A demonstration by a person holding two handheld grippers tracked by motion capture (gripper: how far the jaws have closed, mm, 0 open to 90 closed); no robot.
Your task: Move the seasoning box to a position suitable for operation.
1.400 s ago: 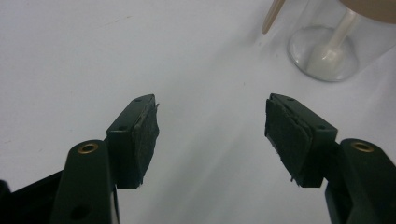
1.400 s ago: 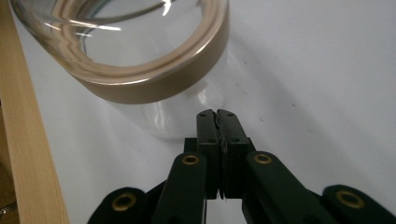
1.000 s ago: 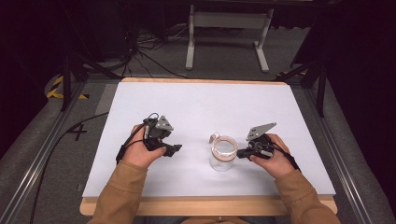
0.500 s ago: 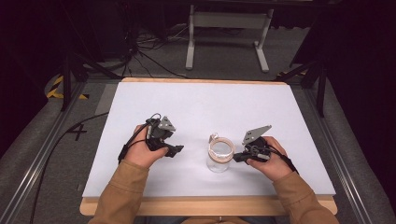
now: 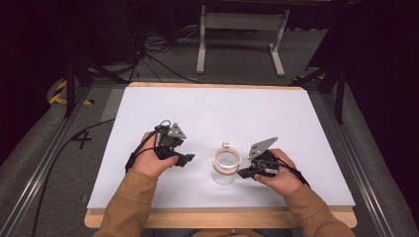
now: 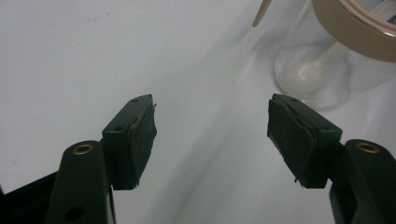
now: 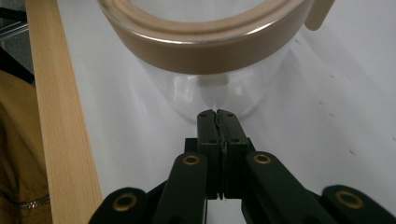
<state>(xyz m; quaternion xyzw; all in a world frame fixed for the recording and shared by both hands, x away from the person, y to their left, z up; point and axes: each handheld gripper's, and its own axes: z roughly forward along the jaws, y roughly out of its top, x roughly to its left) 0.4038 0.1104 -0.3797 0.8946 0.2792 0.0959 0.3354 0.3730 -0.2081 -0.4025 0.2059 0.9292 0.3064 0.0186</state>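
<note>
Standing near the front edge of the white table (image 5: 296, 113), the clear glass jar with a tan rim (image 5: 226, 168) holds a pale spoon-like piece. The right gripper (image 5: 245, 174), jaws closed on nothing, points at its wall; a push could tip it. The left gripper (image 5: 188, 159) is open, apart.

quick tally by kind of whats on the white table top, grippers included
jar: 1
grippers: 2, left gripper and right gripper
total: 3
</note>
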